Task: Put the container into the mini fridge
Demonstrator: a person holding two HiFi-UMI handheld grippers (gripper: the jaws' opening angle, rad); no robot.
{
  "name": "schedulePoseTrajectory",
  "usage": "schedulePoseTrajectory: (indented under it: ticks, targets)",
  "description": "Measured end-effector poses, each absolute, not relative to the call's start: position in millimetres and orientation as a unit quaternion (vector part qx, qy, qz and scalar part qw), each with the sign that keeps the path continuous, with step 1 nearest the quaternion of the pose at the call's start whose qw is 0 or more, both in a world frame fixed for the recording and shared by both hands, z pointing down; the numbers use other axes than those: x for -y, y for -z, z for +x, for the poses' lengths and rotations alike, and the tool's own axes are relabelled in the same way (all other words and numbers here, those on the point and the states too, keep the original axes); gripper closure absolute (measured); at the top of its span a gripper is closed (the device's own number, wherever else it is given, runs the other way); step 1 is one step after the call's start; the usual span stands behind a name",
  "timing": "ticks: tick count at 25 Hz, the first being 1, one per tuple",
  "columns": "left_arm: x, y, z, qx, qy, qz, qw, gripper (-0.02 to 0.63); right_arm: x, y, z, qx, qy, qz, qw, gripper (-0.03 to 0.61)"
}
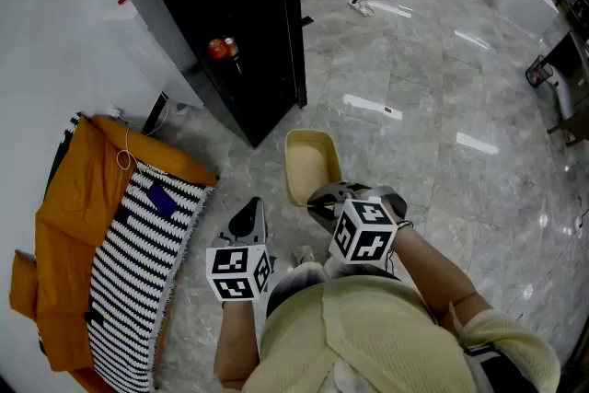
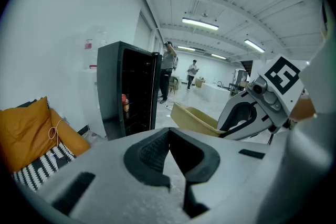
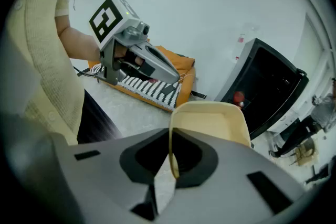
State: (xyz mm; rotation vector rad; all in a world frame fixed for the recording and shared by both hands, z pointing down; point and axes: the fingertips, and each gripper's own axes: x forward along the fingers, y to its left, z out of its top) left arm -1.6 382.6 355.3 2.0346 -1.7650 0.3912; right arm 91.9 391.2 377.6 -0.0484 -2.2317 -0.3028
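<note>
A pale yellow open container (image 1: 310, 163) hangs low over the grey floor, a short way in front of the black mini fridge (image 1: 230, 23). The fridge stands open, and a red item (image 1: 218, 48) shows on a shelf inside. My right gripper (image 1: 324, 201) is shut on the container's near rim; in the right gripper view the rim (image 3: 170, 155) runs between the pads. My left gripper (image 1: 248, 218) is to the left of the container, apart from it, shut and holding nothing. In the left gripper view the container (image 2: 193, 117) shows at the right of the fridge (image 2: 128, 86).
An orange cushion (image 1: 78, 216) with a black-and-white striped cloth (image 1: 138, 262) lies on the floor at the left, against the white wall. A power strip with cable (image 1: 379, 6) lies beyond the fridge. People stand far back in the room (image 2: 168, 68).
</note>
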Motion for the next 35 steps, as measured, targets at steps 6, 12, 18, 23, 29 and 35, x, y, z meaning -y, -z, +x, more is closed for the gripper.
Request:
schedulePoseTrajectory:
  ticks: [6,12,18,23,29,35]
  targets:
    - [-383,-361,-1,0.629,-0.14,0.732,0.222,0.592,-392,-382,91,0.894,0.111,-0.017,0.434,0.543]
    - [-384,-366,-1,0.618,-0.133,0.74,0.231,0.591,-392,-385,84,0.894,0.105,-0.016,0.436,0.543]
    - [-381,-373,-20,0.618,-0.118,0.737,0.247,0.591,-385,-391,69,0.889,0.103,-0.016,0.447,0.543]
    - [-377,-377,-33,0.604,-0.115,0.745,0.259,0.591,-384,-395,52,0.882,0.105,-0.02,0.459,0.543]
    - [-369,-381,-42,0.602,-0.12,0.745,0.263,0.591,-379,-397,34,0.88,0.111,-0.03,0.46,0.543]
    - [-351,-385,-51,0.612,-0.124,0.735,0.265,0.591,-357,-405,24,0.88,0.116,-0.048,0.459,0.543]
